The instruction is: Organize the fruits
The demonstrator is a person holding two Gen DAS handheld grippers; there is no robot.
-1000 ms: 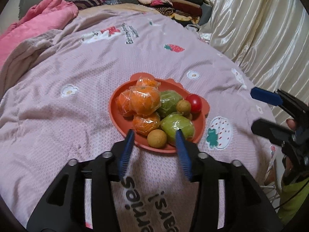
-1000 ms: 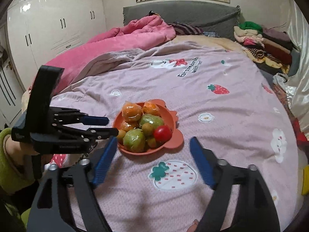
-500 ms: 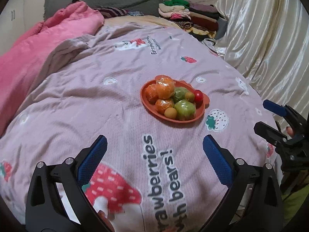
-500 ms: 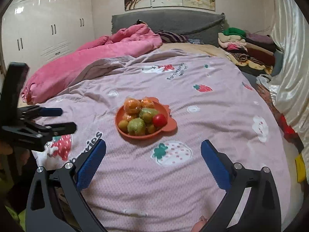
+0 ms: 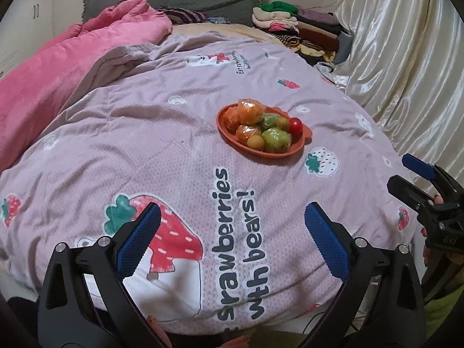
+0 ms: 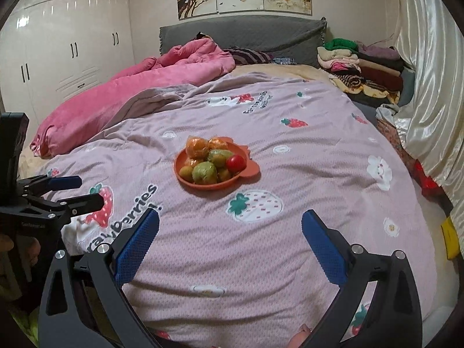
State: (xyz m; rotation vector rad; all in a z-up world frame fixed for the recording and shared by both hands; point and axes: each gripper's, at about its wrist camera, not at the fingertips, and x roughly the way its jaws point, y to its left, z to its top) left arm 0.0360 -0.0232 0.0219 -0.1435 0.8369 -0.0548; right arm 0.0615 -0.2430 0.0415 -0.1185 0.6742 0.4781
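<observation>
Both grippers are hanging back at the foot of the bed right now. The left gripper [image 5: 232, 240] and right gripper [image 6: 230, 240] have just been spreading their jaws, and they're sitting wide apart with nothing between them.

The fruit is all piled on the orange plate [image 6: 249, 171], sitting on the strawberry quilt [image 6: 319, 156] well ahead of both grippers, around 12 o'clock from the right one and 1 o'clock from the left.

I'm guessing the wrapped oranges [image 5: 248, 113] and wrapped green fruits [image 5: 274, 139] are going to be slippery, since that film looks shiny; grabbing across the widest middle seems safest. The red tomato [image 6: 235, 163] is sitting at the plate's 3 o'clock edge and probably bruises easily, so a light squeeze. The small yellow-brown fruits [image 5: 255, 142] look light and likely to roll.

The heap is stacked, so pulling a bottom one could topple the rest, and the soft quilt is making the plate tippy. The pink blanket [image 6: 139, 95] at 10 o'clock and folded clothes [image 6: 359, 63] at 2 o'clock are well clear.
</observation>
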